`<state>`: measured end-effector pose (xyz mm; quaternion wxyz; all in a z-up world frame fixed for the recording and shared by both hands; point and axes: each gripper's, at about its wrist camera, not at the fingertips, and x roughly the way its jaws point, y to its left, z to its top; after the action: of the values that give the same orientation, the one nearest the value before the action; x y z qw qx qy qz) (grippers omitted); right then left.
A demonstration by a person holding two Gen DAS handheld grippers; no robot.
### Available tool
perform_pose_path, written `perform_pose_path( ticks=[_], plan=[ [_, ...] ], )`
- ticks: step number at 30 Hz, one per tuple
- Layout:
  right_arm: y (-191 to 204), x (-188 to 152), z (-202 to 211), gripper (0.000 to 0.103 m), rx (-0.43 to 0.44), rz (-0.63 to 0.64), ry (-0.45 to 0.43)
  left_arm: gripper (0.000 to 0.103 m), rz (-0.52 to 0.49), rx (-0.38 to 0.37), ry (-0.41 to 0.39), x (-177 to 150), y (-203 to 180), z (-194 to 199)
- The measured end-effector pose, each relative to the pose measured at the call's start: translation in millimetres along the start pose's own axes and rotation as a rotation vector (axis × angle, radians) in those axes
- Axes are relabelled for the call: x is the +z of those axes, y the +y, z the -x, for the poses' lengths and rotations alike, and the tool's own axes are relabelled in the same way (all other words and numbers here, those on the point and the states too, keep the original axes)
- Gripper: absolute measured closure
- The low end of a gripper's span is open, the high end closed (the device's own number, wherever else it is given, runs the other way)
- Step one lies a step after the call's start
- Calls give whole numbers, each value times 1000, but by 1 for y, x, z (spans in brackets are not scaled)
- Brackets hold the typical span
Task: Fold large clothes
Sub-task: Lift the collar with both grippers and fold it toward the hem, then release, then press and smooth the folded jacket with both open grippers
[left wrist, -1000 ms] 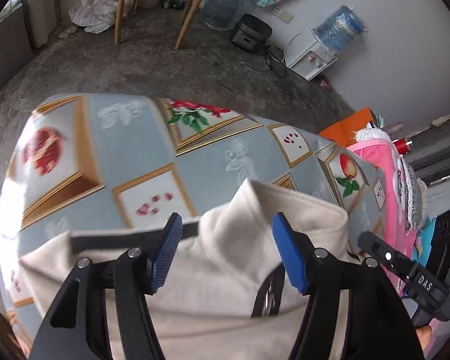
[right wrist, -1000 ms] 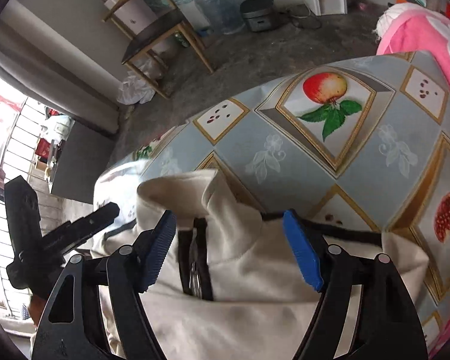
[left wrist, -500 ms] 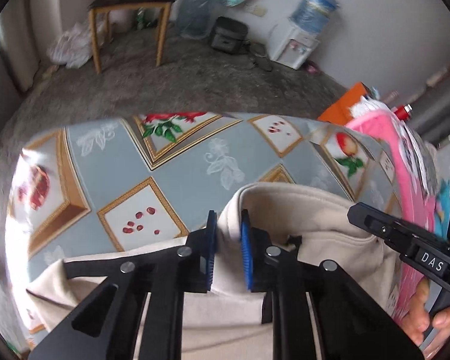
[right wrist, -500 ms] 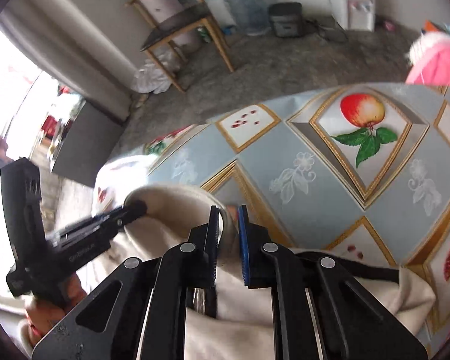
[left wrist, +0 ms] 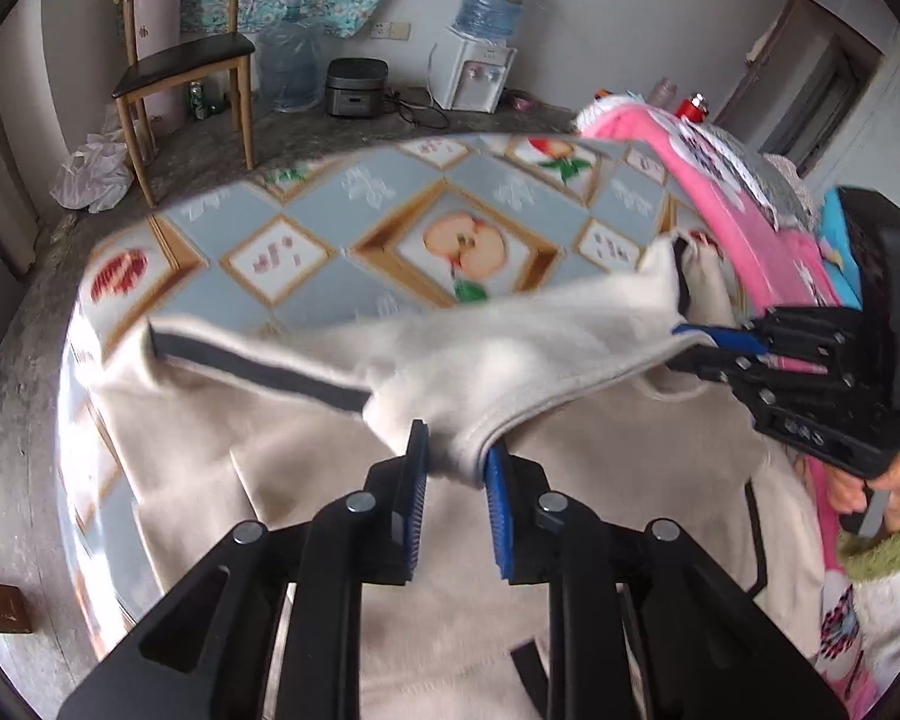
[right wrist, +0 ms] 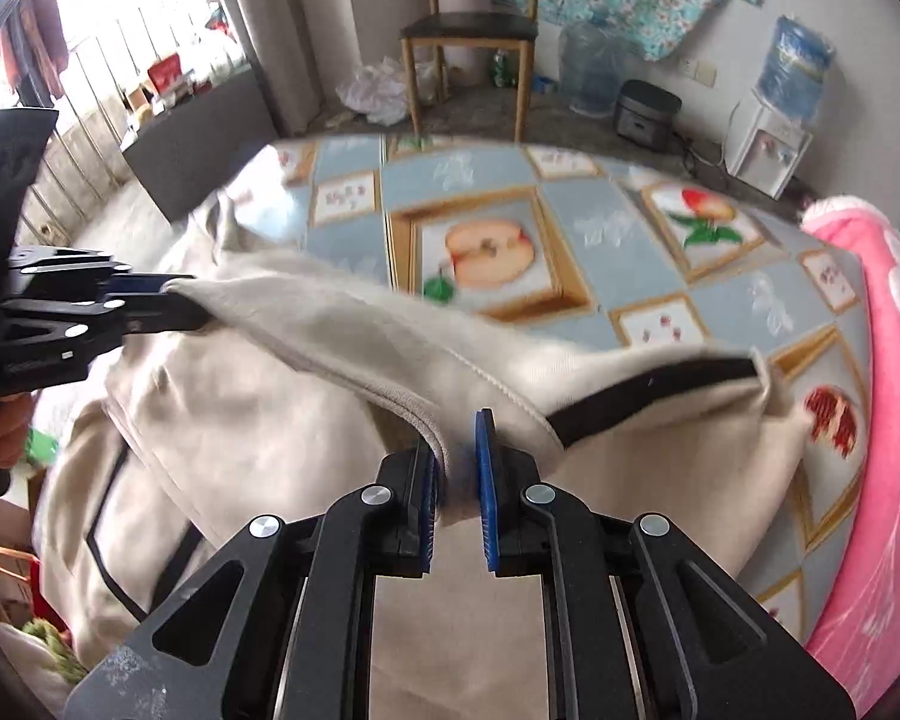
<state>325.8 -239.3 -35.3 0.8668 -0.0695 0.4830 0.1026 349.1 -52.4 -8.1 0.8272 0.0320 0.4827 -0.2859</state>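
Note:
A large cream jacket (left wrist: pixel 570 540) with black trim lies on a round table covered by a fruit-print cloth (left wrist: pixel 390 222). My left gripper (left wrist: pixel 455 474) is shut on the jacket's upper edge and holds it lifted above the table. My right gripper (right wrist: pixel 455 474) is shut on the same edge further along. The edge hangs stretched between the two. The right gripper also shows in the left wrist view (left wrist: pixel 714 339), and the left gripper in the right wrist view (right wrist: pixel 156 306). The jacket (right wrist: pixel 270 450) body lies below on the cloth (right wrist: pixel 630 240).
A pile of pink clothes (left wrist: pixel 750 228) lies at the table's right side, also in the right wrist view (right wrist: pixel 888 420). Beyond the table stand a wooden chair (left wrist: pixel 192 66), a water dispenser (left wrist: pixel 480 60) and a rice cooker (left wrist: pixel 354 87).
Both grippers went from open to shut on the jacket's collar edge. They have since lifted it, pulled it back toward me and moved apart, stretching the edge.

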Motion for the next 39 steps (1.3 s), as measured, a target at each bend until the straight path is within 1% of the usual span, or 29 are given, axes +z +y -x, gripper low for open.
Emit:
perform_pose_path(
  ticks=[2, 3, 5, 7, 8, 9, 10, 12, 14, 16, 18, 20, 22, 23, 25, 27, 28, 29, 30, 31, 33, 35, 36, 37, 38, 39],
  plan=[
    [2, -12, -13, 90, -23, 7, 39, 84, 32, -24, 18, -23, 2, -2],
    [2, -18, -14, 90, -31, 11, 49, 84, 56, -43, 15, -31, 4, 0],
    [3, -25, -11, 89, -29, 18, 51, 84, 99, -76, -19, -45, 10, 12],
    [1, -27, 1, 81, -5, 7, 56, 84, 135, -102, -68, -53, 17, 28],
    [0, -29, 9, 68, 18, -5, 47, 84, 145, -96, -96, -54, 21, 36],
    [0, -30, 18, 60, 39, -16, 29, 84, 151, -90, -116, -52, 24, 41],
    [-2, -29, 28, 59, 66, -32, 7, 84, 159, -88, -129, -49, 27, 44],
    [-7, -25, 43, 58, 124, -82, -32, 84, 178, -79, -133, -38, 32, 44],
    [-11, -16, 49, 58, 174, -147, -66, 84, 182, -69, -120, -26, 35, 35],
    [-10, -8, 44, 58, 189, -192, -82, 83, 218, -49, -92, -14, 39, 20],
    [-6, -1, 33, 59, 199, -216, -85, 83, 294, -57, -76, -5, 51, 4],
    [1, 1, 19, 61, 203, -223, -80, 82, 400, -73, -73, 2, 67, -7],
    [6, 1, -2, 62, 188, -228, -55, 82, 466, -83, -82, 5, 77, -10],
    [7, -1, -14, 64, 187, -235, -29, 82, 480, -94, -94, 6, 79, -9],
    [8, -7, -37, 65, 173, -249, 16, 82, 452, -115, -126, 9, 74, -4],
    [9, -10, -38, 65, 173, -255, -14, 79, 379, -123, -139, 14, 60, 0],
    [9, -11, -37, 65, 172, -257, -12, 78, 340, -120, -130, 16, 52, -2],
    [9, -11, -34, 65, 176, -263, -15, 74, 291, -116, -106, 18, 43, -8],
    [8, -10, -29, 65, 184, -271, -27, 73, 246, -107, -74, 20, 36, -15],
    [6, -10, -23, 65, 183, -277, -49, 73, 208, -73, -43, 20, 29, -23],
    [1, -10, -11, 64, 133, -282, -97, 73, 150, 48, 1, 17, 24, -40],
    [-5, -12, -11, 64, 80, -288, -102, 73, 156, 77, -6, 11, 29, -47],
    [-7, -15, -18, 64, 64, -286, -78, 73, 161, 79, -21, 8, 31, -47],
    [-7, -17, -26, 65, 54, -273, -51, 73, 157, 77, -32, 6, 32, -47],
    [-4, -19, -29, 65, 36, -242, -48, 73, 140, 82, -43, 4, 30, -46],
    [-1, -22, -28, 65, 13, -211, -56, 73, 116, 105, -50, 2, 27, -45]
  ],
)
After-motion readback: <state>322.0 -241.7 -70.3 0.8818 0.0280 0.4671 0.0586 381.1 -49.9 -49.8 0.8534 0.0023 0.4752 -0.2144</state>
